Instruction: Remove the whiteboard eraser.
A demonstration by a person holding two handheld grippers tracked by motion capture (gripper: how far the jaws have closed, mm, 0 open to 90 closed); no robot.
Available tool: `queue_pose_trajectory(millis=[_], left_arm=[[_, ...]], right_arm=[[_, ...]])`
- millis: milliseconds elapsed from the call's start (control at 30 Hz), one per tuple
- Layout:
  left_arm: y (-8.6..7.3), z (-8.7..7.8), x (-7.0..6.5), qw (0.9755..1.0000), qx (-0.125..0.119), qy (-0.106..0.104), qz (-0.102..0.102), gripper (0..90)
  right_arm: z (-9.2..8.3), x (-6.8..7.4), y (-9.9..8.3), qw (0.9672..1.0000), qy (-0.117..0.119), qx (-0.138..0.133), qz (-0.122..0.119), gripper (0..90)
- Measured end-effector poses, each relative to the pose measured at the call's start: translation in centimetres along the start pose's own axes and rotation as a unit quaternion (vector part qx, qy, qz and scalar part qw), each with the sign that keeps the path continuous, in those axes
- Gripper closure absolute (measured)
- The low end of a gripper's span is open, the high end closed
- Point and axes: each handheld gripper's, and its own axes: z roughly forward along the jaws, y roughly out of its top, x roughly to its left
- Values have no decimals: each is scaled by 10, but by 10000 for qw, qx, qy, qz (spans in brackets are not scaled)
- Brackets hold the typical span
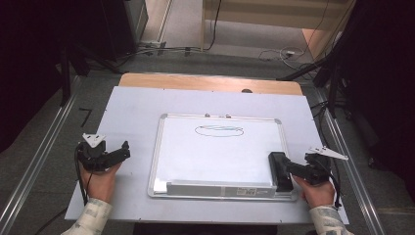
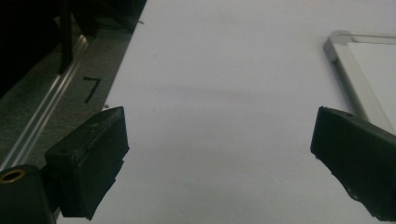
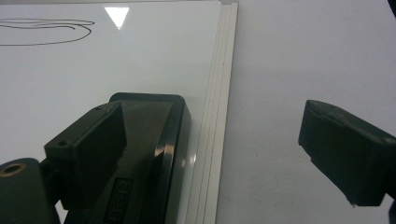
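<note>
So from the high view, the right claw (image 1: 288,169) is lined up at the black eraser (image 1: 280,170) sitting on the near right corner of the whiteboard (image 1: 161,147), with the oval scribble (image 1: 219,130) well up the board. The left claw (image 1: 120,152) just hangs over the pale surface (image 1: 127,107) left of the board, spread open, nothing in it.

Left gripper view: jaws wide apart over bare surface, board corner (image 2: 337,42) off to one side. Nothing to do there, I'd keep it parked.

Right gripper view: claw's open, one jaw over the eraser (image 3: 154,140), the other way out past the board's frame (image 3: 219,116). I'd slide sideways so both jaws straddle the eraser before squeezing, otherwise you're pinching frame too. The eraser is a dark, glossy, rounded block with embossed lettering, lying right along the board's edge.
</note>
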Motion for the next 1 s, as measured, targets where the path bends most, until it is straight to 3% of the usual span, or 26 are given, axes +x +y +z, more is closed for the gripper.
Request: queue_pose_trajectory(millis=[100,567,667,767,867,1000], left_arm=[[-2,-3,-3,9999,75,-49,101,46],[-3,0,-5,9999,60,-67,89,46],[-2,1,-5,9999,61,-76,98,46],[-2,1,-6,9999,68,-87,108,46],[-3,1,-5,9999,71,-83,108,46],[-3,1,-5,9999,95,-79,85,46]], right_arm=[[-1,1,0,10000,28,-6,19,63],[1,14,-2,9999,31,95,-35,63],[1,22,-3,9999,-88,6,-143,103],[3,28,-2,9998,-31,100,-173,123],[6,31,-2,9996,-12,203,-190,134],[6,31,-1,9999,-11,130,-113,146]])
